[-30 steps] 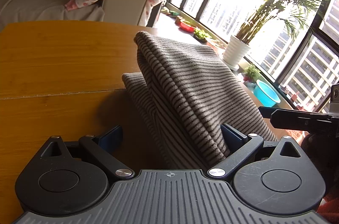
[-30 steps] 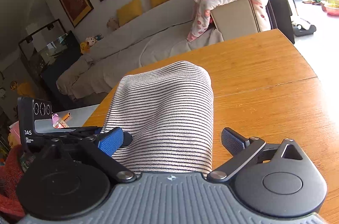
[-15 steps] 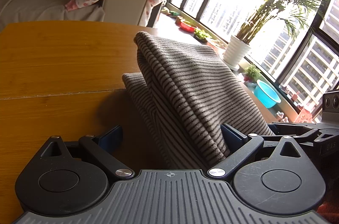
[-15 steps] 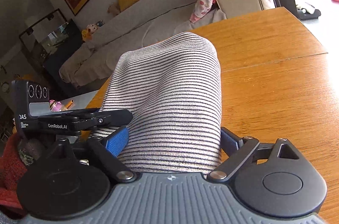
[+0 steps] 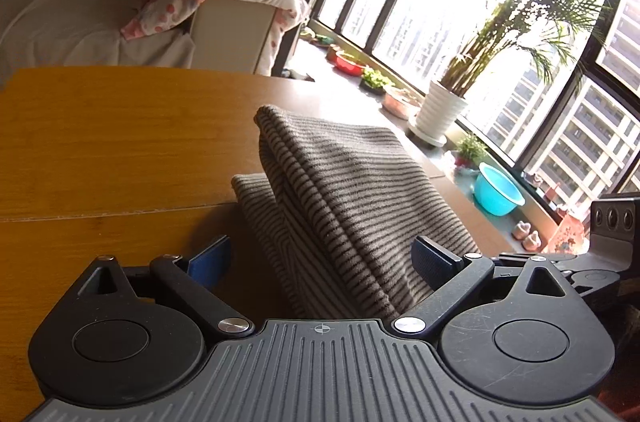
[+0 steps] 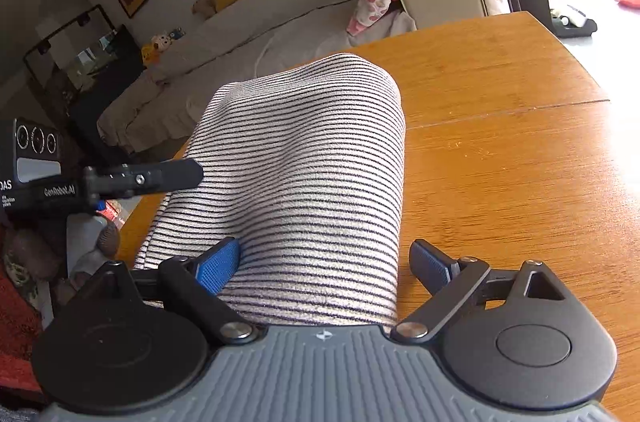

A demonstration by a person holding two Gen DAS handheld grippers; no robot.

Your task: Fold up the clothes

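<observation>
The right gripper (image 6: pixel 326 264) has tilted since a second ago, and the left gripper (image 5: pixel 320 258) is unchanged. Both jaws stand wide open, gripping nothing, straddling the striped garment (image 6: pixel 304 162) folded on the table (image 6: pixel 500 150). Its near edge is hidden under both gripper bodies.

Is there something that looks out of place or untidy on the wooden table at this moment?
Nothing looks spilled or damaged. The grey knitted garment with dark stripes is not yet flat: it rises in a loose hump over the brown wooden table, between the open fingers of the left tool and the right tool.
</observation>
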